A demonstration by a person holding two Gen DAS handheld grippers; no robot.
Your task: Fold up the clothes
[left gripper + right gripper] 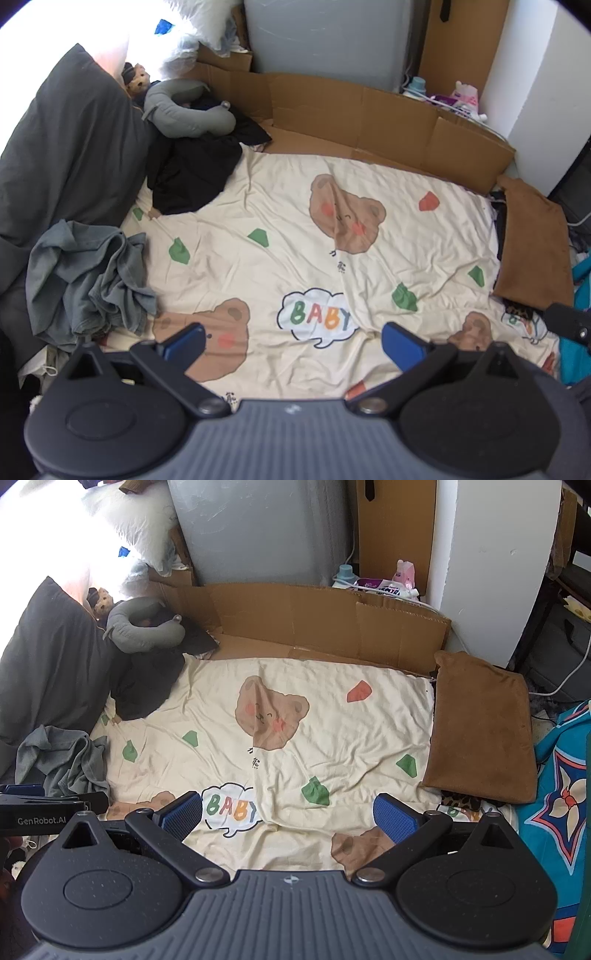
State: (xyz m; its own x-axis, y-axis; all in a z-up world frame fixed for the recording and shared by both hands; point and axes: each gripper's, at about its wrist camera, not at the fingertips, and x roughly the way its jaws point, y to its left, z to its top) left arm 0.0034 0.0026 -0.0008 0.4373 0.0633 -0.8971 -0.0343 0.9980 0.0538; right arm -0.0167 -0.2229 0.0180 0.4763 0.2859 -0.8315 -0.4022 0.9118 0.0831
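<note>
A crumpled grey-green garment [88, 280] lies at the left edge of the cream bear-print sheet [295, 229]; it also shows in the right wrist view [62, 760]. A crumpled black garment [195, 170] lies at the back left, also in the right wrist view [147, 686]. A folded brown cloth [484, 727] lies at the right edge, also in the left wrist view [532, 243]. My left gripper [291, 341] is open and empty above the sheet's near part. My right gripper [288, 818] is open and empty beside it, over the "BABY" print.
A dark grey pillow [62, 155] and a grey neck pillow [184, 110] lie at the left. Cardboard [369, 122] lines the back edge. A white wall corner [495, 572] stands at the back right. A blue patterned cloth [561, 794] lies on the right.
</note>
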